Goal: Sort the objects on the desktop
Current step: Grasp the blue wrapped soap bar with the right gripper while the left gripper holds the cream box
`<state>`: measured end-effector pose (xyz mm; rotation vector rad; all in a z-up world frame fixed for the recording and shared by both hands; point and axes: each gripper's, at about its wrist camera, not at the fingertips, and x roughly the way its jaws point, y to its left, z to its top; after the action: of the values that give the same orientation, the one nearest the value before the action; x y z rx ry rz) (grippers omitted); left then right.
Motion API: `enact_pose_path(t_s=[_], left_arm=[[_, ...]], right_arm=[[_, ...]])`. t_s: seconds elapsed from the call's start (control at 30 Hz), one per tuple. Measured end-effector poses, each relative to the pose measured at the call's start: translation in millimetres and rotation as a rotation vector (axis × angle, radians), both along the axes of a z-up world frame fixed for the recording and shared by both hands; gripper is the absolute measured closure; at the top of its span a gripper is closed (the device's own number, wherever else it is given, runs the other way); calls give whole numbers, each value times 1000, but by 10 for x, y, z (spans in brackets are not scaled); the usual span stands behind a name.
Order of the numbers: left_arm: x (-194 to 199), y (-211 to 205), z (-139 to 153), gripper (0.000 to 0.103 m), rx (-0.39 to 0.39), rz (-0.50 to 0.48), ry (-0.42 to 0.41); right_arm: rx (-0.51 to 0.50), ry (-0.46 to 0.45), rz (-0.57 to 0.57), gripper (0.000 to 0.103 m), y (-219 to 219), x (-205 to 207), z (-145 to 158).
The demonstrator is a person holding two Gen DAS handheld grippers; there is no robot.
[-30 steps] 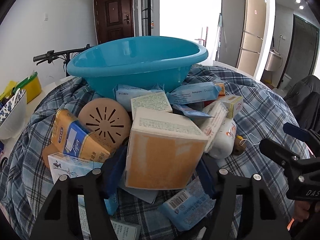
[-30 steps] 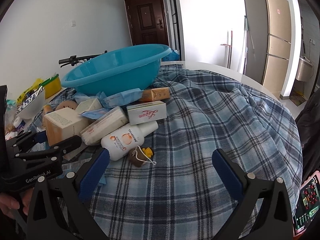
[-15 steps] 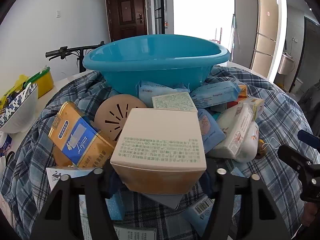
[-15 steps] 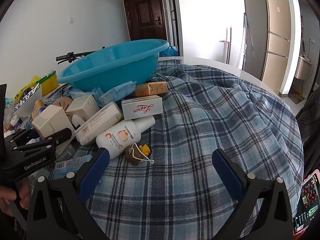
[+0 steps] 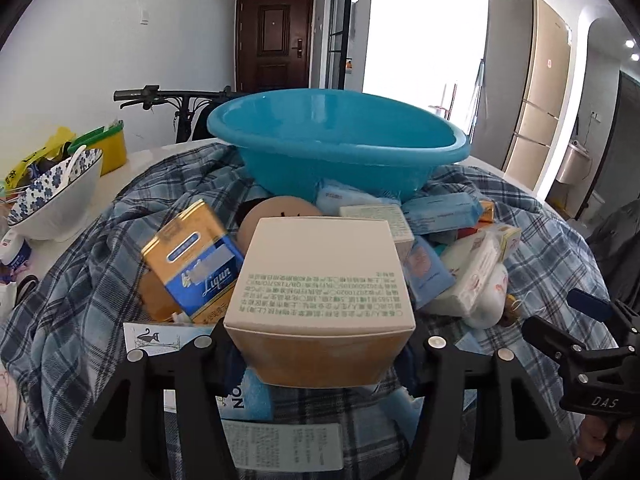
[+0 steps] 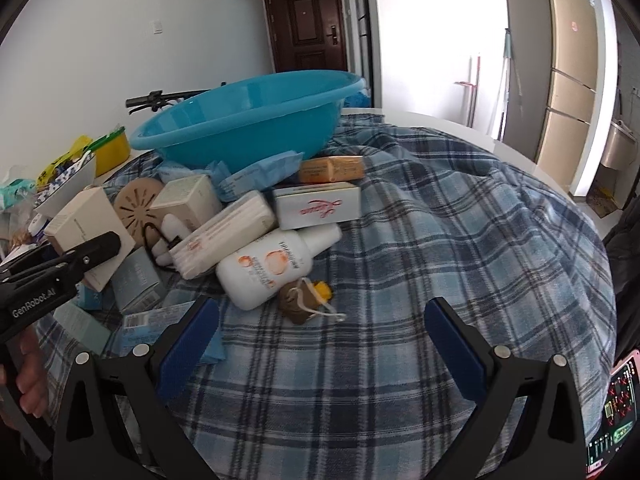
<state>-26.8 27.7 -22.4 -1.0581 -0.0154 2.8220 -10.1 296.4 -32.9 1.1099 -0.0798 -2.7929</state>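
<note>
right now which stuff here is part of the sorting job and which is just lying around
Job:
- cream box, clamped in the left gripper
- blue basin
- gold and blue box
- white bottle
- right gripper, open over the cloth

Lying about:
- patterned bowl
- yellow tub
- bicycle handlebar

"Liqun" stands on the blue-and-gold box — "DAS" on the right tongs, "GenRobot.AI" on the left tongs; smaller print stays unreadable

Bright daylight from a blown-out rear doorway, fisheye-dark corners.
</note>
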Motion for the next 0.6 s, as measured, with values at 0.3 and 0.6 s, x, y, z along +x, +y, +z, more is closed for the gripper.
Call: enact_pose_path(t_s=[0.3, 0.6], left_arm=[[185, -58, -13, 42, -102, 35, 53], [304, -321, 65, 42, -103, 109, 93]], right_arm=[[-37, -38, 175, 0, -464, 53, -34], [22, -76, 254, 0, -888, 50, -211]])
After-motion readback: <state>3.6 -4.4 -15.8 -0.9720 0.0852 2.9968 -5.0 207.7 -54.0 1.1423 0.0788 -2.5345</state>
